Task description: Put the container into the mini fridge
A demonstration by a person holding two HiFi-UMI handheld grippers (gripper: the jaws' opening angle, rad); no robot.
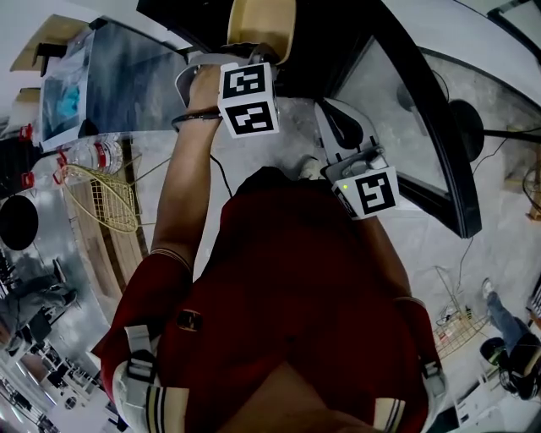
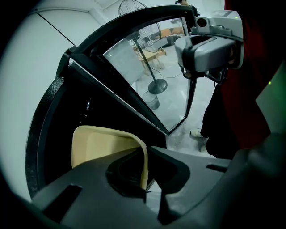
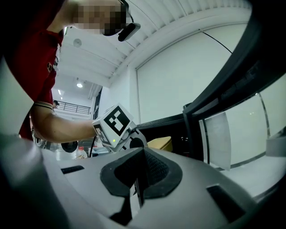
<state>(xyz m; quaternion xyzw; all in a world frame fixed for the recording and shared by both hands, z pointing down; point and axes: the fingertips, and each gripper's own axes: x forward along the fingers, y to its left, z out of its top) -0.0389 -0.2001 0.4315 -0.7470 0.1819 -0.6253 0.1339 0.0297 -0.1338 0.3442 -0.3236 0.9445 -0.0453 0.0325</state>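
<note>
A cream, flat-sided container (image 2: 105,145) is at the dark opening of the black mini fridge (image 2: 53,116). My left gripper (image 2: 145,179) is shut on its near rim. In the head view the container (image 1: 264,24) pokes into the fridge's opening (image 1: 330,34) just beyond the left gripper's marker cube (image 1: 248,97). The fridge's glass door (image 1: 397,110) stands swung open to the right. My right gripper (image 3: 139,179) hangs beside that door, jaws shut with nothing between them. From its view the container (image 3: 161,143) shows past the left gripper's cube (image 3: 114,125).
A clear water bottle (image 1: 93,155) and a wire rack (image 1: 106,199) lie on a wooden bench at the left. A fan stand (image 2: 156,85) stands on the pale floor behind the glass door. A cable runs across the floor at the right.
</note>
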